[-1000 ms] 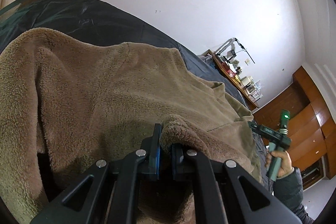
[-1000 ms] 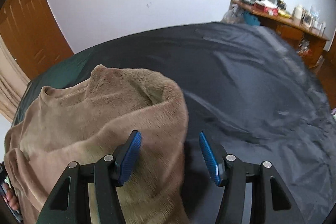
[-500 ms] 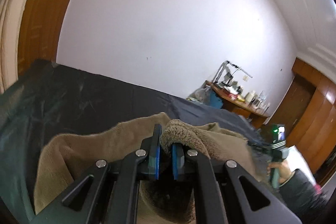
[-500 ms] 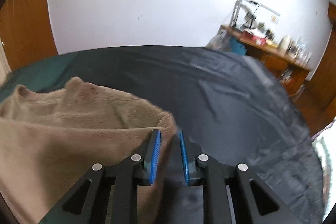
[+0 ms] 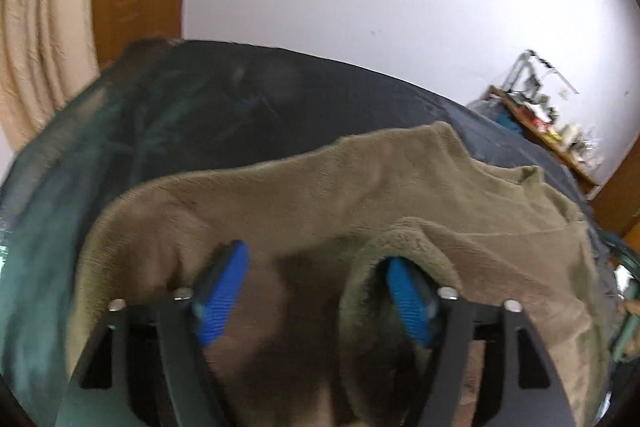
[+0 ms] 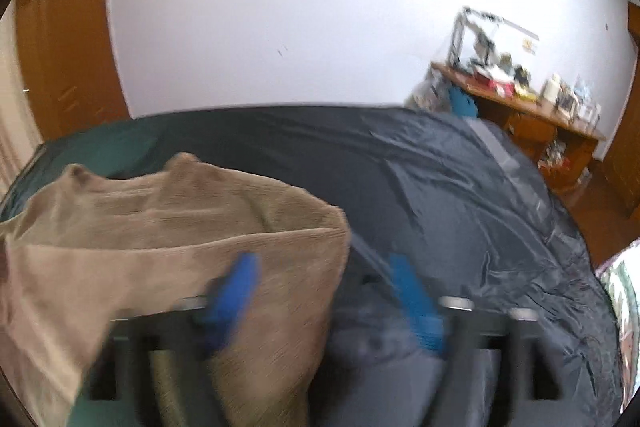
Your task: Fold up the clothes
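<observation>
Blue-padded jaws of the left gripper (image 5: 316, 287) are seen spreading wide over a tan fleece garment (image 5: 320, 195); a rolled fold of the fleece curls around the right-hand pad, but nothing is pressed between the two. The jaws of the right gripper (image 6: 324, 291) are likewise opening, though blurred: the garment's corner (image 6: 180, 247) lies under the left pad and partly between the pads, unclamped, while the right pad stands over bare cover. The garment is spread on a bed with a dark cover (image 6: 460, 195), towards its left side in the right wrist view. Beyond the bed a white wall (image 6: 300, 7) and a cluttered wooden worktop (image 6: 520, 103) are seen.
</observation>
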`<state>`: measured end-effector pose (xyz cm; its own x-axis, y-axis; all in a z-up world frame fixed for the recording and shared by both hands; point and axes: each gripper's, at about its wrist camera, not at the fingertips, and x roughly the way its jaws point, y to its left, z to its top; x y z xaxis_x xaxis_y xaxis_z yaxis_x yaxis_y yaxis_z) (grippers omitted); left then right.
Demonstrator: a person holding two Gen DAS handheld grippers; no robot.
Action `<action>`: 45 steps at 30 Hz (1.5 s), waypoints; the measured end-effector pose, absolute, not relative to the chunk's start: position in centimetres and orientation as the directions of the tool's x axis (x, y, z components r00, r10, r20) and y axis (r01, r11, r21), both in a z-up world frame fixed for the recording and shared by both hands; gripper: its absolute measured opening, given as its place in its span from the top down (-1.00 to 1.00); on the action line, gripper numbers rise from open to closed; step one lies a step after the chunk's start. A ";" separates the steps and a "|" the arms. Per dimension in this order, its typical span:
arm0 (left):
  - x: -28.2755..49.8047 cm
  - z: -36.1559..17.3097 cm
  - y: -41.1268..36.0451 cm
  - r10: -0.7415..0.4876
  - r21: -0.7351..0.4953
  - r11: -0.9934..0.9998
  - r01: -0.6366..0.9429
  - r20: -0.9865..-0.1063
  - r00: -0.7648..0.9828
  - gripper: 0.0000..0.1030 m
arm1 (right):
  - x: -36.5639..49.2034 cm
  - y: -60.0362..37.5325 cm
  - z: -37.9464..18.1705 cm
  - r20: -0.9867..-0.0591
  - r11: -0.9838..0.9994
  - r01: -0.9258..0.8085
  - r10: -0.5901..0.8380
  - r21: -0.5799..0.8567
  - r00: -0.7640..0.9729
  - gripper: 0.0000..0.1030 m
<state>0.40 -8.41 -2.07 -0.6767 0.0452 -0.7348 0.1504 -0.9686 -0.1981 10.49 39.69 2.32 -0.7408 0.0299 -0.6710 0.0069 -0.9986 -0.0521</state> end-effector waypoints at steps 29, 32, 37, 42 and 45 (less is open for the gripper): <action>2.7 -1.5 -11.6 0.273 -0.384 -0.923 0.026 -0.699 -0.661 -0.70 | 13.7 31.2 -3.9 -0.789 -0.965 0.260 -0.133 -0.036 -0.600 -0.76; 3.2 -1.5 -12.2 0.271 -0.376 -0.927 0.010 -0.685 -0.676 -0.71 | 13.8 31.2 -3.9 -0.789 -0.966 0.257 -0.124 -0.044 -0.602 -0.79; 4.0 -2.0 -12.9 0.326 -0.415 -0.909 -0.038 -0.652 -0.684 -0.84 | 13.8 31.2 -3.9 -0.789 -0.967 0.250 -0.116 -0.049 -0.603 -0.83; 5.0 -0.7 -12.0 0.371 -0.456 -0.887 -0.079 -0.597 -0.711 -0.85 | 13.7 31.2 -3.9 -0.789 -0.968 0.248 -0.114 -0.050 -0.604 -0.83; 5.5 0.3 -9.3 0.394 -0.425 -0.893 -0.149 -0.578 -0.715 -0.99 | 13.7 31.1 -4.0 -0.789 -0.968 0.247 -0.113 -0.050 -0.604 -0.83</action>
<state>5.53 -9.30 0.27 -0.7147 0.3942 -0.5777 -0.1493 -0.8930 -0.4245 13.71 31.11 -4.02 -0.6042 -0.1133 -0.7888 0.2471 -0.9677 -0.0503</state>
